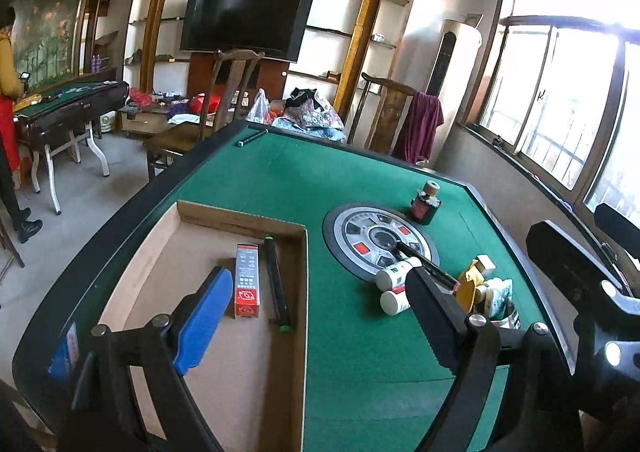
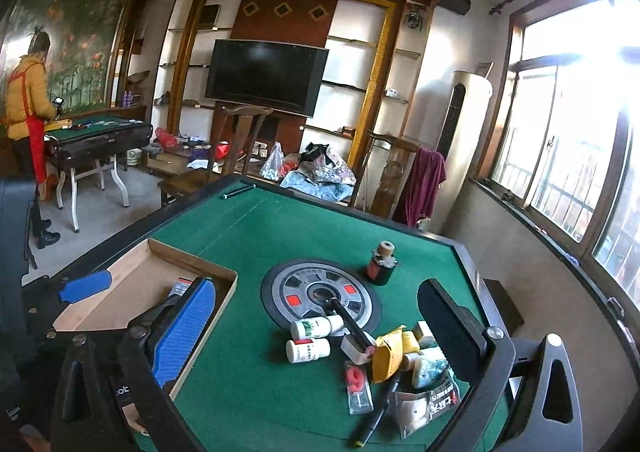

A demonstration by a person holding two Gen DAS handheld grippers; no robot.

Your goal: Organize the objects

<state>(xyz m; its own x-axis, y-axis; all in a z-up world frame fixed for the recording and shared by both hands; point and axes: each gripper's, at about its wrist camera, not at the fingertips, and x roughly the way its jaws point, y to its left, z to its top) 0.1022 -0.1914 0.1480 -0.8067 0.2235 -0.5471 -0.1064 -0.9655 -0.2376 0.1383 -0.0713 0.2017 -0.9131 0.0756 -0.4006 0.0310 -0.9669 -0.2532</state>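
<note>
A shallow cardboard box (image 1: 168, 236) lies on the left of the green table (image 1: 360, 352); it shows in the right wrist view too (image 2: 120, 284). It holds a red carton (image 1: 247, 281) and a black pen (image 1: 277, 282). A pile of small items lies right of the centre dial (image 2: 320, 292): two white bottles (image 2: 308, 350), a yellow pouch (image 2: 386, 356), a black pen (image 2: 378, 410), packets. My left gripper (image 1: 320, 316) is open and empty over the box's right wall. My right gripper (image 2: 324, 326) is open and empty above the pile.
A dark jar with a cork (image 2: 382, 264) stands beyond the dial. A black marker (image 1: 253, 137) lies at the table's far edge. Wooden chairs (image 1: 232, 92) stand behind the table. A person (image 2: 30, 108) stands at another table at far left.
</note>
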